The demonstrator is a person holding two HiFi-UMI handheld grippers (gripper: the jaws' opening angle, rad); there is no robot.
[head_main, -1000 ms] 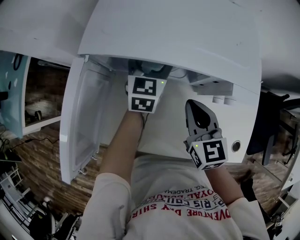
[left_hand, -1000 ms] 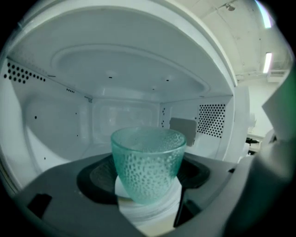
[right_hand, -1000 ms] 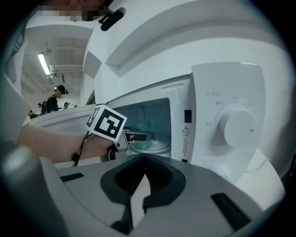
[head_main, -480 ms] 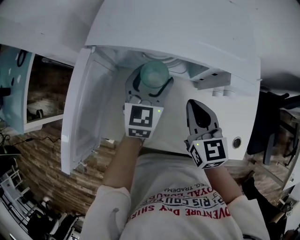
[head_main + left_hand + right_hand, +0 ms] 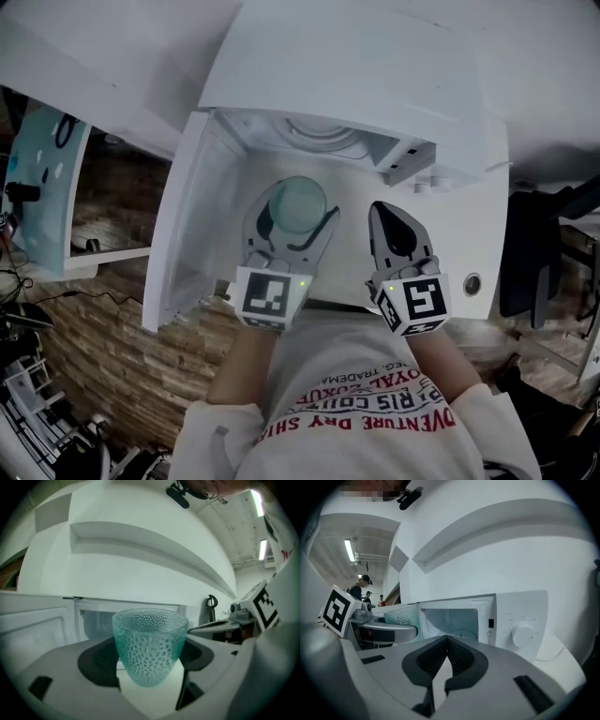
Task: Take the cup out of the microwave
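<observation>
A pale green dimpled glass cup (image 5: 299, 205) (image 5: 150, 644) sits upright between the jaws of my left gripper (image 5: 298, 214), which is shut on it, held just outside the open white microwave (image 5: 347, 84). The cup's edge also shows in the right gripper view (image 5: 402, 616). The microwave cavity (image 5: 319, 139) (image 5: 454, 620) holds only its round glass turntable. My right gripper (image 5: 396, 228) (image 5: 446, 641) hangs beside the left one, in front of the control panel, jaws shut on nothing.
The microwave door (image 5: 192, 225) stands swung open to the left. A control dial (image 5: 522, 634) sits on the microwave's right panel. White cabinet fronts (image 5: 140, 555) rise above. A dark chair (image 5: 530, 253) stands to the right over a wooden floor (image 5: 112, 309).
My left gripper has drawn back out of the microwave cavity toward the person, bringing the green cup with it. The right gripper has stayed almost still.
</observation>
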